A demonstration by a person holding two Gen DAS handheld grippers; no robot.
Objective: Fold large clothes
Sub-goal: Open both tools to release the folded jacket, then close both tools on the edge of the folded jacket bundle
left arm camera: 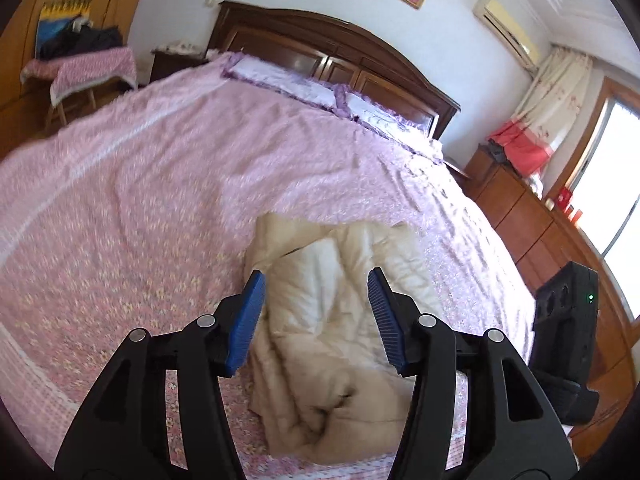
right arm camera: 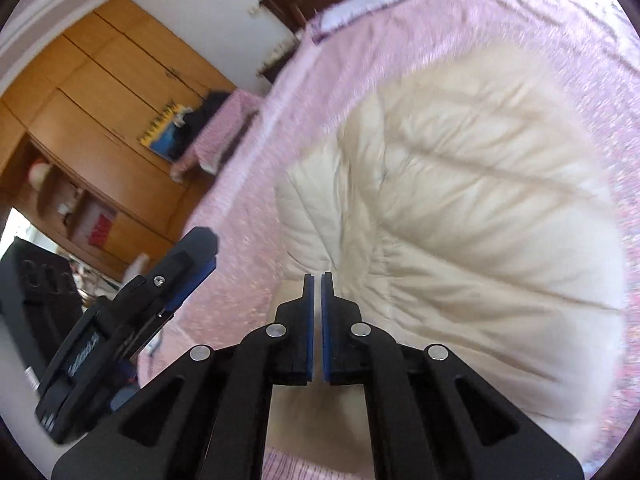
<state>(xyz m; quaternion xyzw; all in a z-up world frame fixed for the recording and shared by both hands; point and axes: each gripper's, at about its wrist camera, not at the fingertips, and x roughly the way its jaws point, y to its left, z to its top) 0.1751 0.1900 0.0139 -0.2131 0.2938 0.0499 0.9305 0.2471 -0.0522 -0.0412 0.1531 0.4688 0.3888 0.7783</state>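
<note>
A cream quilted jacket [left arm camera: 328, 320] lies bunched on the pink flowered bedspread [left arm camera: 160, 160], near the bed's front edge. My left gripper [left arm camera: 316, 280] hovers just above it, open, its blue pads apart with the jacket showing below and between them, untouched. In the right wrist view the jacket [right arm camera: 480, 208] spreads wide over the bedspread [right arm camera: 440, 20]. My right gripper [right arm camera: 317, 278] is shut at the jacket's near edge; I see no fabric pinched between its pads. The left gripper [right arm camera: 192, 264] shows at the left of that view, and the right gripper's black body [left arm camera: 568, 320] at the right of the left view.
A dark wooden headboard [left arm camera: 320, 48] and purple-edged pillows [left arm camera: 288, 84] stand at the bed's far end. A chair draped in pink cloth [left arm camera: 80, 68] sits left of the bed by a wooden wardrobe [right arm camera: 100, 120]. A low wooden dresser [left arm camera: 520, 216] lines the right side.
</note>
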